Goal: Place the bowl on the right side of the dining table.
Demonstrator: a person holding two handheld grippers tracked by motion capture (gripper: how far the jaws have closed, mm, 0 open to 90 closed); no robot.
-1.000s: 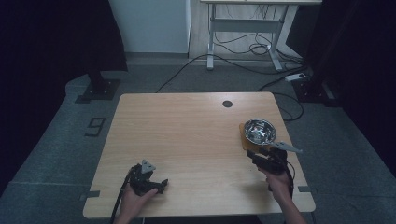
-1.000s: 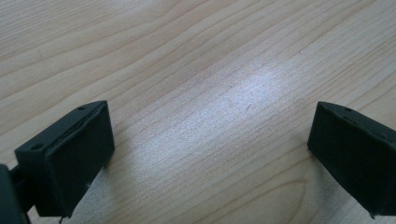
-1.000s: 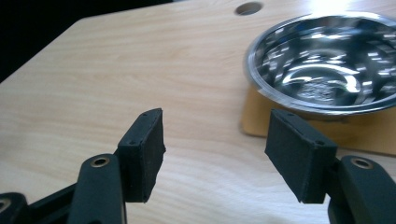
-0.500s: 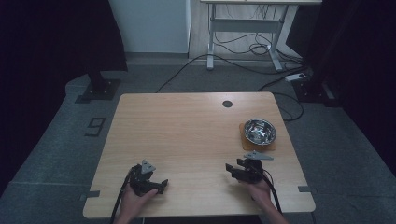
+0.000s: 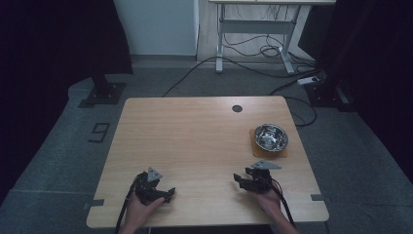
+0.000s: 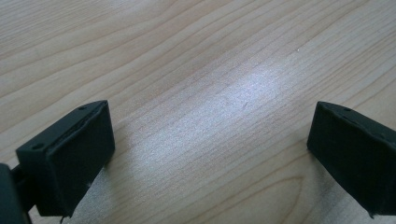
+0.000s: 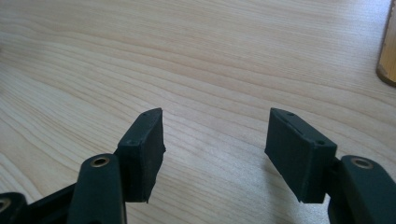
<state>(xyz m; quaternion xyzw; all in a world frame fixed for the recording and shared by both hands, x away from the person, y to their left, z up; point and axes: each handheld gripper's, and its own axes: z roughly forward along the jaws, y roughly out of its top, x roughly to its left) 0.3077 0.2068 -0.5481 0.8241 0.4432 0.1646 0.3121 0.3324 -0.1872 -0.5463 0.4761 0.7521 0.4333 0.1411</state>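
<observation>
- Near edge of a wooden table [image 5: 195, 141], seen from above: two hands, two grippers, one of each on either side.
- Left hand [image 5: 141, 210] at the near left, resting the left gripper [image 5: 168, 192] on the tabletop, tips turned toward the middle; jaws standing wide apart in the left gripper view, nothing but bare wood grain between them.
- Right hand [image 5: 267, 197] at the near right, holding the right gripper [image 5: 239, 179] low over the table, tips also turned toward the middle; jaws partly open in the right gripper view, empty, wood showing through the gap.
- Both grippers parked level and apart, likely a resting pose with nothing in hand.
- One black cable trailing back from each gripper toward the table's near edge; one grey three-cornered plate on top of each.
- Farther along the right side: one shiny metal bowl [image 5: 271, 136], upright, sitting on one square cork-coloured mat [image 5: 282, 152], probably there to protect the wood and stop sliding. Near the right gripper, not touching it.
- A corner of that mat [image 7: 386, 56] at the right edge of the right gripper view.
- Toward the far edge: one small dark round cap [image 5: 237, 108] set in the tabletop.
- Beyond the table: grey floor, loose cables, legs of another desk.
</observation>
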